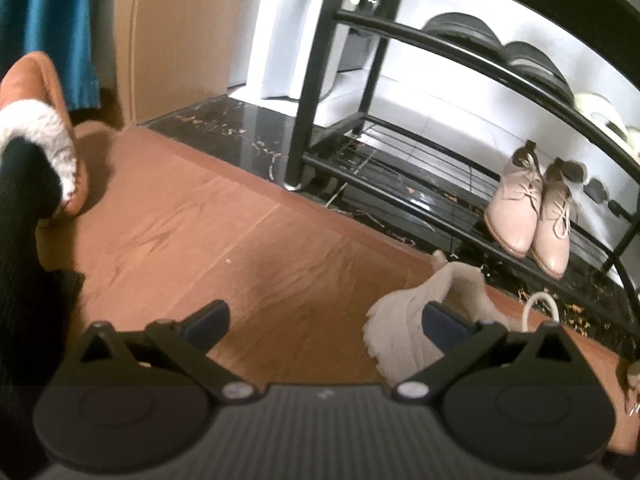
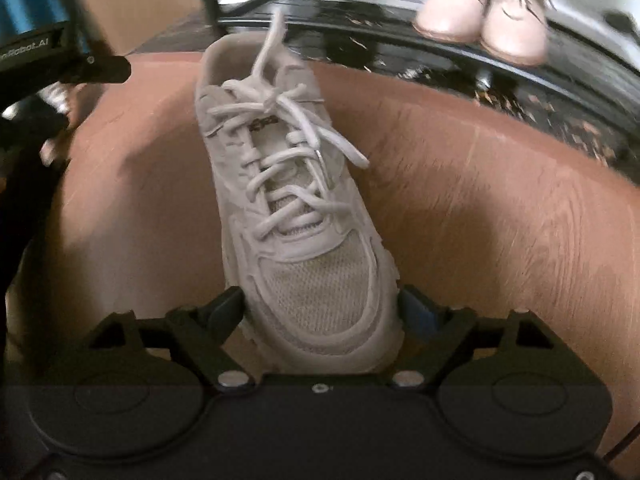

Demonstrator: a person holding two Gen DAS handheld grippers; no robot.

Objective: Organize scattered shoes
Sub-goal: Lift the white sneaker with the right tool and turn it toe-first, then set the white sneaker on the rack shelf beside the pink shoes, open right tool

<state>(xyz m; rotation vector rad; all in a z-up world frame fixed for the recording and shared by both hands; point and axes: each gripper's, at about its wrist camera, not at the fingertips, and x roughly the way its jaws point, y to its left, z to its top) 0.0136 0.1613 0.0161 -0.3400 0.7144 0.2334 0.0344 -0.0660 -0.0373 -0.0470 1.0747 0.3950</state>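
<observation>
The toe of the white sneaker (image 2: 316,280) sits between the fingers of the right gripper (image 2: 320,308), which flank both sides of the toe; whether the pads press on it is unclear, and its heel points away toward the black shoe rack (image 1: 440,56). Bare wooden floor (image 2: 500,200) lies open on either side, ending ahead at a dark marble strip (image 1: 224,124). The left gripper (image 1: 326,320) stands wide and empty, the sneaker at its right finger, pink lace-up shoes (image 1: 532,216) on the rack's bottom shelf ahead-right, an orange fleece-lined boot (image 1: 48,128) far left.
</observation>
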